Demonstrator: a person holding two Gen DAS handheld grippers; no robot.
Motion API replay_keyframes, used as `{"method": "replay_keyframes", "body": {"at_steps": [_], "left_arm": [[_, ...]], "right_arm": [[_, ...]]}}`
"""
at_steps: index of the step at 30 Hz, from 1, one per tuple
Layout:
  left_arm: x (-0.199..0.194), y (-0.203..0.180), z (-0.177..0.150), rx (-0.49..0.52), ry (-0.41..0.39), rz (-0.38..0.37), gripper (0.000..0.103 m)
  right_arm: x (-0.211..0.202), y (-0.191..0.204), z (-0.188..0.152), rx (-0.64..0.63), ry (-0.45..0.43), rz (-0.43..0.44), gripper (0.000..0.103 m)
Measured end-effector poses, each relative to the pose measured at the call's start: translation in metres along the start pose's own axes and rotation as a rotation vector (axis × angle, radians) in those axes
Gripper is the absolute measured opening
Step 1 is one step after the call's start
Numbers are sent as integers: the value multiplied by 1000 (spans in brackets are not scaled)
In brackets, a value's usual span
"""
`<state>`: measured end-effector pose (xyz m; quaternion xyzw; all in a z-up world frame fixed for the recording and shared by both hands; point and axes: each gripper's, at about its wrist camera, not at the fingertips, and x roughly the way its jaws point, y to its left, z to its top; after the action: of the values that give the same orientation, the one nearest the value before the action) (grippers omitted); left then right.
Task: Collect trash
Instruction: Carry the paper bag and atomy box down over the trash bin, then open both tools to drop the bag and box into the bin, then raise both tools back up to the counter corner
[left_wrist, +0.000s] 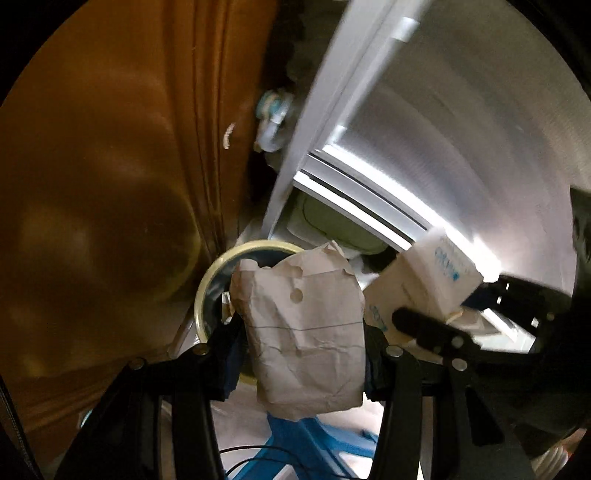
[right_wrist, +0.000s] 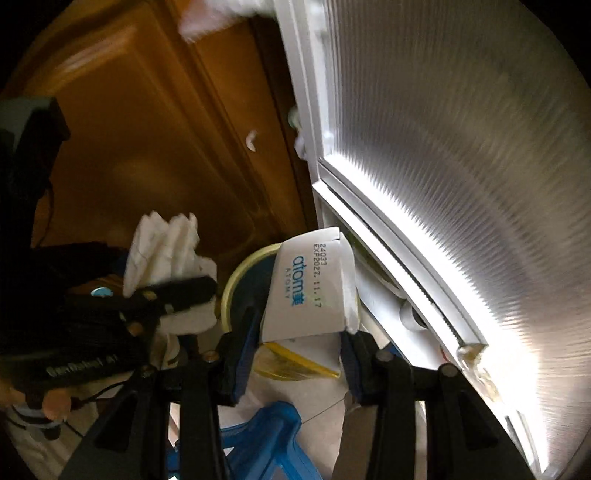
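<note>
In the left wrist view my left gripper (left_wrist: 301, 350) is shut on a crumpled grey-white paper wad (left_wrist: 303, 328), which hangs just over the round yellow-rimmed trash bin (left_wrist: 207, 291). The right gripper (left_wrist: 458, 314) shows at the right of that view, clamped on a small white carton with blue print (left_wrist: 424, 280). In the right wrist view my right gripper (right_wrist: 295, 350) is shut on that white carton (right_wrist: 310, 291), above the bin's yellow rim (right_wrist: 236, 280). The left gripper (right_wrist: 177, 295) appears at the left with the folded paper (right_wrist: 166, 243) between its fingers.
A brown wooden door (left_wrist: 110, 184) stands left of the bin. A white-framed ribbed glass panel (right_wrist: 461, 184) runs along the right. A blue plastic object (right_wrist: 266, 439) lies on the pale floor below the grippers. A hand (right_wrist: 55, 398) holds the left gripper.
</note>
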<state>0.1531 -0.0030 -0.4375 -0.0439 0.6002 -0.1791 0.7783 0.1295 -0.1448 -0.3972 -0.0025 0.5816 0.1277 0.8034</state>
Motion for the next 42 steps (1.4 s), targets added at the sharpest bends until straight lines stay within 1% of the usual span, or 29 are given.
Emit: {"method": "replay_keyframes", "body": {"at_steps": [5, 8, 9, 12, 16, 18, 20, 22, 23, 24, 28, 32, 38, 42], "left_arm": [[17, 8, 6, -3, 23, 41, 50], [25, 13, 5, -15, 39, 48, 54], [28, 16, 4, -27, 48, 54, 56], [30, 24, 1, -66, 65, 41, 64], [33, 29, -3, -79, 80, 60, 77], [34, 30, -4, -83, 78, 59, 78], [33, 31, -5, -87, 76, 64, 81], [34, 31, -6, -87, 80, 66, 89], [34, 31, -7, -88, 82, 65, 90], [33, 31, -8, -88, 84, 67, 90], [34, 31, -9, -83, 89, 74, 91], [38, 30, -6, -81, 83, 69, 91], [37, 30, -5, -80, 74, 62, 95], [30, 29, -3, -86, 58, 48, 97]], "right_arm": [[24, -3, 7, 17, 47, 17, 43], [36, -4, 10, 13, 65, 27, 44], [40, -4, 11, 15, 73, 28, 45], [50, -9, 11, 38, 105, 41, 46], [61, -11, 13, 31, 137, 31, 47], [63, -11, 14, 17, 131, 25, 48], [64, -10, 13, 5, 125, 21, 48], [64, -8, 12, -5, 127, 16, 53], [64, -7, 11, -8, 125, 19, 54], [57, -5, 5, -9, 124, 19, 54], [55, -5, 0, -4, 128, 25, 54], [58, -12, 6, 8, 133, 31, 55], [60, -11, 11, 11, 139, 34, 55], [49, -8, 10, 1, 128, 34, 56]]}}
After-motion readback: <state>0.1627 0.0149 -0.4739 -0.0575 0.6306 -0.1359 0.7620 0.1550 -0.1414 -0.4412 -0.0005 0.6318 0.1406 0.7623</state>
